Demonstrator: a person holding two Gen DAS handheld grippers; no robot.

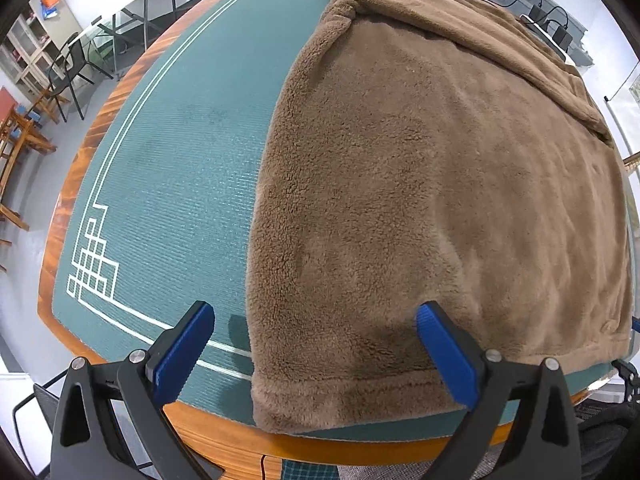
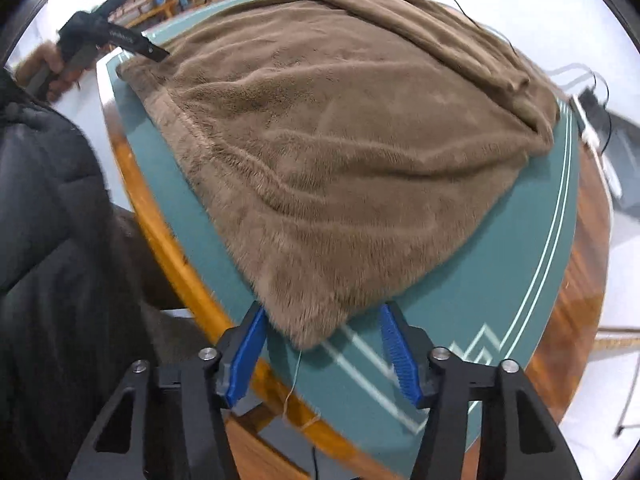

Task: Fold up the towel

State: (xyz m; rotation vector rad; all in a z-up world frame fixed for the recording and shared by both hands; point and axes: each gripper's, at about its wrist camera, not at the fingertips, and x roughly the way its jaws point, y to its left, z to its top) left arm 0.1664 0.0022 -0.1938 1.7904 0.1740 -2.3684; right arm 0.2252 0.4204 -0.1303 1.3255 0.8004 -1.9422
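Note:
A brown fleece towel [image 1: 440, 184] lies spread on the green mat [image 1: 172, 168], its far edge folded over in a thick ridge. My left gripper [image 1: 316, 320] is open above the towel's near left corner, one blue finger over the mat and the other over the fleece. In the right wrist view the towel [image 2: 340, 140] fills the middle, and my right gripper [image 2: 322, 324] is open with the near right corner lying between its blue fingers. The left gripper [image 2: 156, 54] also shows at the towel's far corner, held by a hand [image 2: 48, 68].
The mat covers a wooden table [image 1: 72, 184] whose edge runs close under both grippers. A person's dark padded sleeve [image 2: 44, 208] fills the left of the right wrist view. Cables and a black device [image 1: 560, 32] lie beyond the towel. Chairs [image 1: 68, 68] stand off to the left.

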